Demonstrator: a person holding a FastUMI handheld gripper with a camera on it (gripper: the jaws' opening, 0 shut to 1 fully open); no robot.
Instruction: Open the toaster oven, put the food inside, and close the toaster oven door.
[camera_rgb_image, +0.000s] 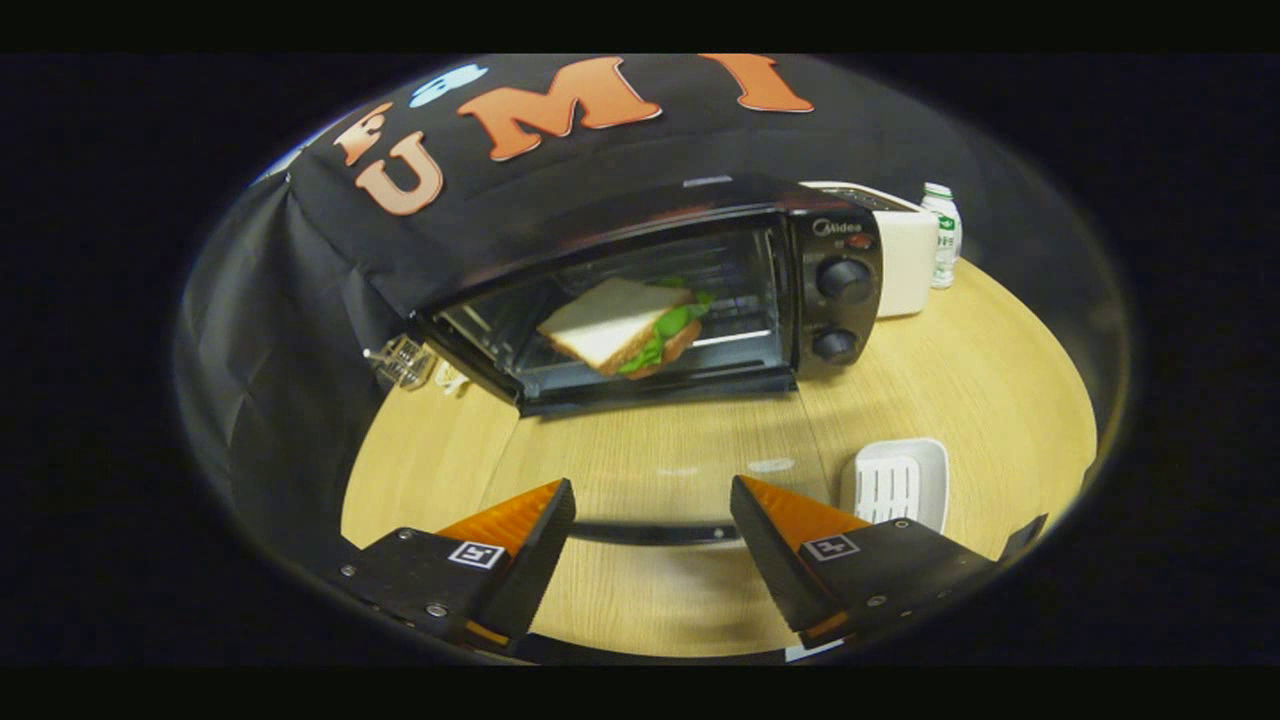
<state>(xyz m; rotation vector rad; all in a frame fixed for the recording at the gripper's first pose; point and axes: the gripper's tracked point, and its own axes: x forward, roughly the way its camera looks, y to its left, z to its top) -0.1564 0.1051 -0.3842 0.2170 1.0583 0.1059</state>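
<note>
- The gripper (652, 520) is seen with its two fingers spread wide apart, and nothing is held between them.
- A dark curved bar, the handle of the door (655, 534), is seen crossing the gap between the fingertips; whether either finger touches it cannot be told.
- The glass door (660, 460) of the toaster oven (690, 290) is lowered flat toward the fingers, and the wooden table (1000, 380) is seen through it.
- The toaster oven is found well beyond the fingers, its cavity open and facing them.
- The sandwich (625, 325), made of white bread with green leaves at one edge, is placed inside the cavity, on the wire rack, tilted in this view.
- Two round knobs (843, 280) are seen on the oven's control panel, on the side of the right finger.
- A white slotted dish (895, 485) is set on the table just ahead of the right finger, beside the lowered door.
- A white appliance (905, 255) is seen past the oven's knob side, and a small bottle (941, 235) is stood next to it.
- A small clear object (403, 362) is seen at the oven's other side, against the black cloth (300, 300).
</note>
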